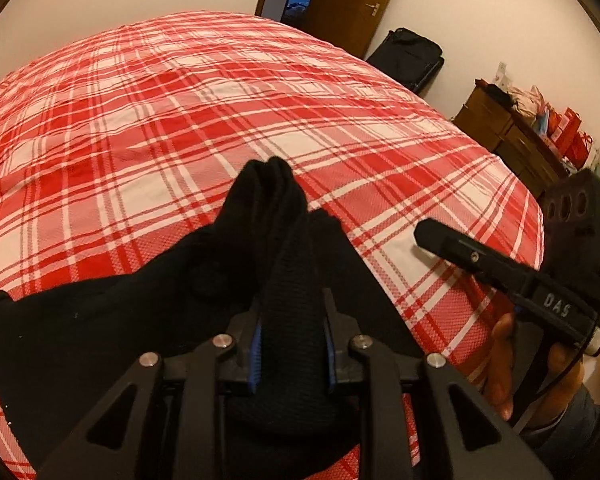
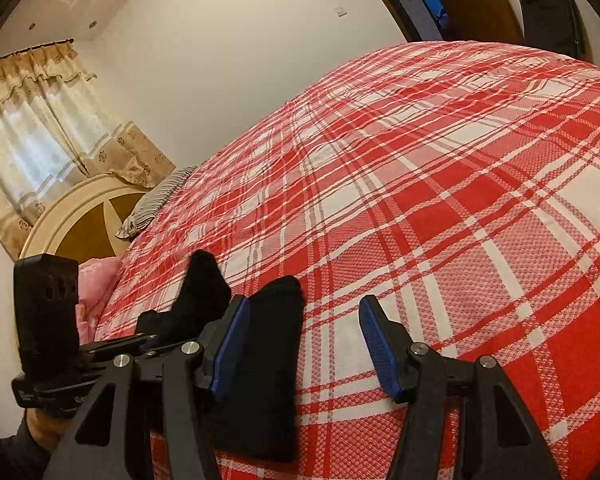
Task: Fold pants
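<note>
Evidently soft and limp, the black pants [image 1: 276,240] bunch between the closed left gripper [image 1: 291,344]; the right gripper [image 2: 304,344], beside them, gapes empty, so pinch a bunched edge.

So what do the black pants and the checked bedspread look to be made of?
Pants: a soft matte knit, probably; a fine mesh texture shows where the left gripper bunches them. Bedspread: a woven fabric, possibly cotton, with a waffle-like dotted weave visible in the red and white checks and no sheen.
</note>
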